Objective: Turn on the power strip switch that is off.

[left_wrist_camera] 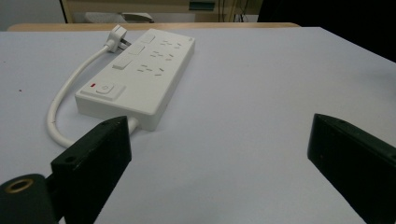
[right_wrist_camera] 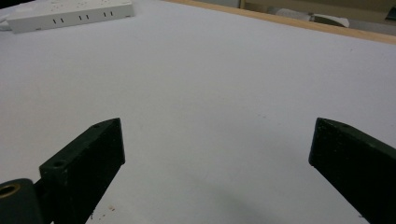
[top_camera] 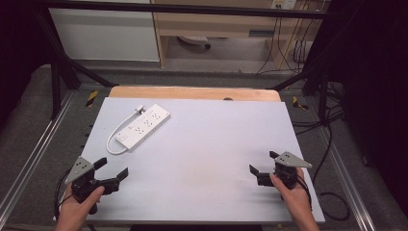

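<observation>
White strip (top_camera: 144,126) is the only item on the table (top_camera: 216,159), far-left quadrant, lying diagonally with its cord (top_camera: 115,139) looped back so the plug (top_camera: 139,109) rests at the strip's far end. Cord isn't plugged into anything, so the strip is free to move.

We hold the left gripper (top_camera: 111,174) at the near-left corner, jaws wide apart, nothing between them. Its own view puts the strip (left_wrist_camera: 140,79) dead ahead between the jaws, switch end nearest, so we read this one as lined up for the approach. Near, not touching.

Right gripper (top_camera: 263,169) sits near the near-right edge, jaws equally wide, empty. It points across bare table; the strip (right_wrist_camera: 70,15) is well apart from it, at the top-left corner of its view. Likely parked as standby or for a later two-handed step.

Judgement: start pose, nothing grasped yet. Strip is flat and wide, so a grip across the short side or on the cord looks easiest. Risk: it slides on the smooth top if pushed instead of pinched.
</observation>
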### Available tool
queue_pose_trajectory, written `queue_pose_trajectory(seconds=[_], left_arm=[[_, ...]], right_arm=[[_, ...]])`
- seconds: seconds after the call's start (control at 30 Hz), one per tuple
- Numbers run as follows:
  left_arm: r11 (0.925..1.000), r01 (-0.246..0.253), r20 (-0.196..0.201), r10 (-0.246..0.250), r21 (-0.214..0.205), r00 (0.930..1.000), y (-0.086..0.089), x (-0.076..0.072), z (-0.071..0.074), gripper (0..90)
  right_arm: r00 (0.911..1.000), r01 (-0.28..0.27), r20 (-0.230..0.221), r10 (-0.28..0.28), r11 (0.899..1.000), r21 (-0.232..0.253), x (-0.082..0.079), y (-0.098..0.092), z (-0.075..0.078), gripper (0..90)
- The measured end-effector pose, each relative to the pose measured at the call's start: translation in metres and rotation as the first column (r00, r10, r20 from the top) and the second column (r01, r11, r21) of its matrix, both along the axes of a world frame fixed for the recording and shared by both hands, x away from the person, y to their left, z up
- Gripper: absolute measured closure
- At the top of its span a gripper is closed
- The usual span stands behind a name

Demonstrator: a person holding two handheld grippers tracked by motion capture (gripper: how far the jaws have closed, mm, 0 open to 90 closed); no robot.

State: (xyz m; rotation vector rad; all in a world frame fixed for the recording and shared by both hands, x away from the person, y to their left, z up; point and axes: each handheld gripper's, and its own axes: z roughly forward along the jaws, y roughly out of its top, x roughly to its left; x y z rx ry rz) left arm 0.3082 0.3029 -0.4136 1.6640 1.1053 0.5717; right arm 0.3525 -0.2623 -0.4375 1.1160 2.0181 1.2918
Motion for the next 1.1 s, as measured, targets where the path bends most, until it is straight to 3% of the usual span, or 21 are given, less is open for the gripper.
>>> queue_pose_trajectory(seconds=[0.5,0.63,1.1], left_arm=[[0.9999,0.005,0.037,-0.005,-0.013,0.9993,0.002,-0.005,0.006,6.3],[0.9995,-0.003,0.032,0.004,-0.030,0.9995,0.005,-0.005,0.008,6.5],[0.9996,-0.021,0.016,0.021,-0.016,0.9996,0.008,-0.001,0.018,7.1]], right_arm=[[1.0000,0.009,0.004,-0.009,1.000,0.001,-0.007,0.002,0.005,3.3],[1.0000,0.009,-0.003,-0.009,1.000,0.005,-0.012,0.003,0.006,2.5],[0.9991,0.000,-0.041,-0.001,1.000,0.000,-0.014,-0.001,0.004,2.6]])
